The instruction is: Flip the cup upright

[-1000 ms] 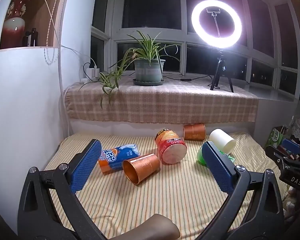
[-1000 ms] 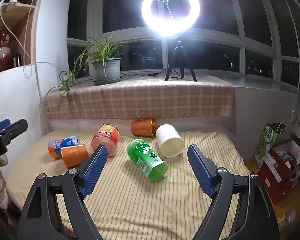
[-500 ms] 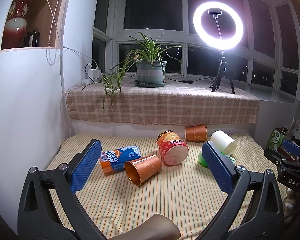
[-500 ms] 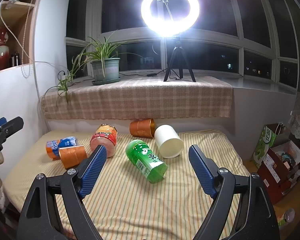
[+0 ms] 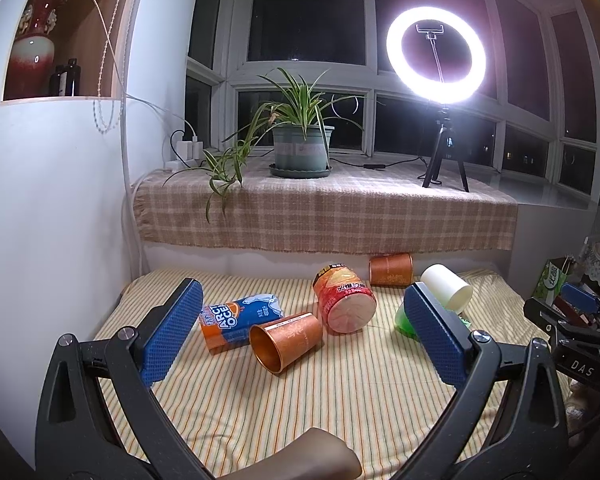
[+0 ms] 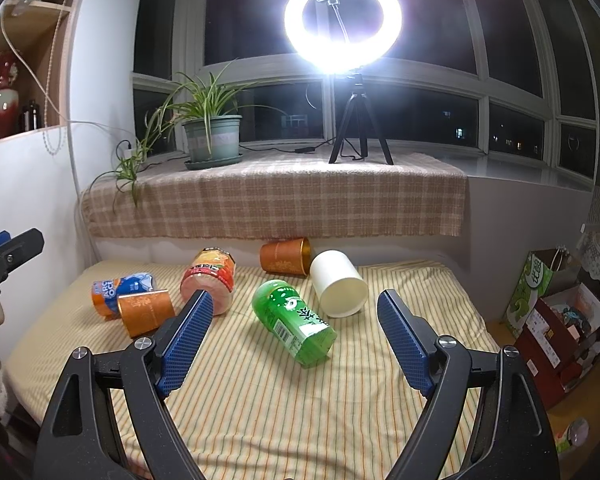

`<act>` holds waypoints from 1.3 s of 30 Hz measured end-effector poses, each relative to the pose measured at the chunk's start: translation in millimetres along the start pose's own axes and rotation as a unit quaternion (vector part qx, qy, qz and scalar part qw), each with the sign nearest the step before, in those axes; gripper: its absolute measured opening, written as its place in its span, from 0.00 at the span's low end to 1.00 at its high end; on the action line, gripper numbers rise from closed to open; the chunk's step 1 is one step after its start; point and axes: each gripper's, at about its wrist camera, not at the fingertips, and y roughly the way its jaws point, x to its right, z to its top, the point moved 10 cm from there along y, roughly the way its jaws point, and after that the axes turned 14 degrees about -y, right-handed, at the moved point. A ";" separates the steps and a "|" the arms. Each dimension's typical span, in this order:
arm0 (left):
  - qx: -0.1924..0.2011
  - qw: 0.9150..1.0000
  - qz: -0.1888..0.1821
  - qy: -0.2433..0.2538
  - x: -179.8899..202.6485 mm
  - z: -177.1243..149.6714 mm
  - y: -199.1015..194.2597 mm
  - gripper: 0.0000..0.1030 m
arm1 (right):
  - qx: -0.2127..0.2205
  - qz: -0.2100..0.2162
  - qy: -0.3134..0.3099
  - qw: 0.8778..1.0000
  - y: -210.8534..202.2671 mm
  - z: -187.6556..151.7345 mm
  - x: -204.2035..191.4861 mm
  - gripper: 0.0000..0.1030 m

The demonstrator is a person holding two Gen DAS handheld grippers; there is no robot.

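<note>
Several cups lie on their sides on the striped mat [image 5: 340, 392]. A copper cup [image 5: 286, 340] lies nearest my left gripper [image 5: 300, 324], mouth toward me; it also shows in the right wrist view [image 6: 146, 312]. Around it lie a blue-orange cup [image 5: 240, 318], a red cup [image 5: 346, 304], a second copper cup [image 5: 391, 269], a white cup [image 5: 446, 286] and a green cup [image 6: 294, 318]. My left gripper is open and empty, short of the copper cup. My right gripper [image 6: 294, 328] is open and empty, just short of the green cup.
A plaid-covered windowsill [image 5: 328, 208] runs behind the mat with a potted plant [image 5: 300, 148] and a ring light on a tripod [image 5: 436, 64]. A white wall [image 5: 52, 208] stands at the left. Boxes and bags [image 6: 556, 312] crowd the floor at the right.
Both grippers have drifted slightly, so the scene shifts a little down and right in the views. The cups have not moved. Both grippers stay open.
</note>
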 end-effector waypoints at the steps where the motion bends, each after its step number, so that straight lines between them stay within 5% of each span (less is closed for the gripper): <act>1: 0.000 1.000 0.000 0.000 -0.1 -0.2 0.0 0.99 | 0.000 0.000 0.000 1.000 -0.2 0.0 -0.3 0.82; 39: 0.002 1.000 0.000 0.000 -1.7 -3.0 -1.3 0.99 | -0.009 -0.001 -0.004 1.000 7.4 -3.9 0.4 0.82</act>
